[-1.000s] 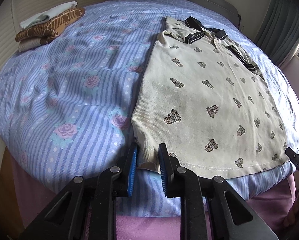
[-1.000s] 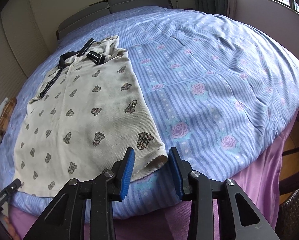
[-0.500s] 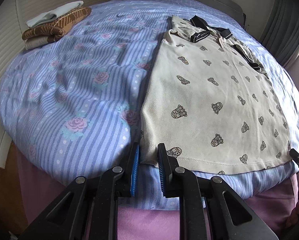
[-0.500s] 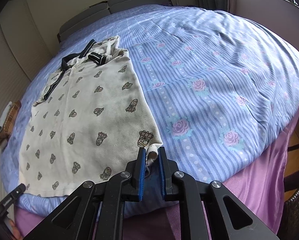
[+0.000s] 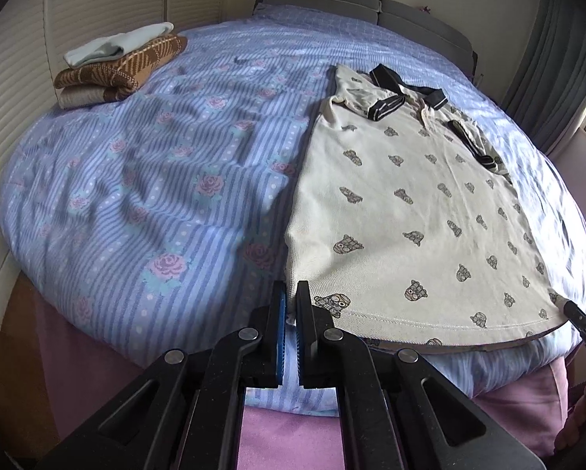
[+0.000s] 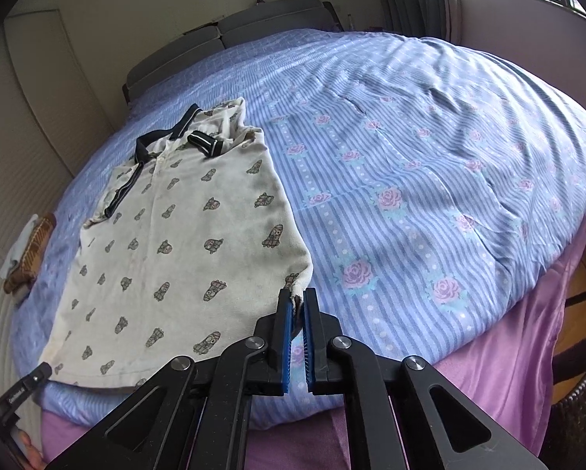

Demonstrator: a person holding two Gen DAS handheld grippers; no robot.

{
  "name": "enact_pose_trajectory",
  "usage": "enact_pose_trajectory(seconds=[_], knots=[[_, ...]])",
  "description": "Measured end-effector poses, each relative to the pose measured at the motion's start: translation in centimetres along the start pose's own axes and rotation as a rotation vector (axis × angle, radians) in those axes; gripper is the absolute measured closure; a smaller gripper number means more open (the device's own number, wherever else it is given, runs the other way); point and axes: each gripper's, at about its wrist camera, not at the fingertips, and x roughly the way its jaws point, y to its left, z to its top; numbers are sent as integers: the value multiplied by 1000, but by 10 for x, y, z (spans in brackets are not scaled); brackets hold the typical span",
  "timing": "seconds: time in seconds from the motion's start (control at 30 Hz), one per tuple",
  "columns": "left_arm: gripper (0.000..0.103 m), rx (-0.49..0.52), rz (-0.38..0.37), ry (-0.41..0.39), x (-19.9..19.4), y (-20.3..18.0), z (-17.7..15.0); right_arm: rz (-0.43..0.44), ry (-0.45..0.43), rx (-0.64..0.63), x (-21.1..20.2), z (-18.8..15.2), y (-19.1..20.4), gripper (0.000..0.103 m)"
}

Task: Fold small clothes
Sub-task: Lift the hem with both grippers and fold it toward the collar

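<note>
1. A cream polo shirt with small printed figures and navy collar lies flat on the blue striped, rose-patterned bedspread.
2. My left hand-held gripper is clamped on the shirt's near-left hem corner.
3. My right hand-held gripper pinches its near-right hem corner.

Bed: shirt, folded pile.

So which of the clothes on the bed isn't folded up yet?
The cream polo shirt with little faces and a dark collar. It lies spread flat, while the others sit folded in a pile at the far corner.
</note>
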Motion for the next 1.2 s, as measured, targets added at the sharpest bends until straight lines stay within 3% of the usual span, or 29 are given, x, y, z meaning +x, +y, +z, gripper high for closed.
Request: enact_pose_trajectory(seconds=[0.33,0.63,0.97,1.2], knots=[[97,-24,-45,-121,-29,-9,48,52,-132,16,-31,48,13,97],[97,-57,-71,-255,-27,-23,121,93,-243,19,-24,111,38,97],[97,-74,-87,-302,34,-41,207,78,-266,1,42,181,67,97],[96,-74,-89,-269,99,-50,255,54,-249,-23,109,224,86,97]])
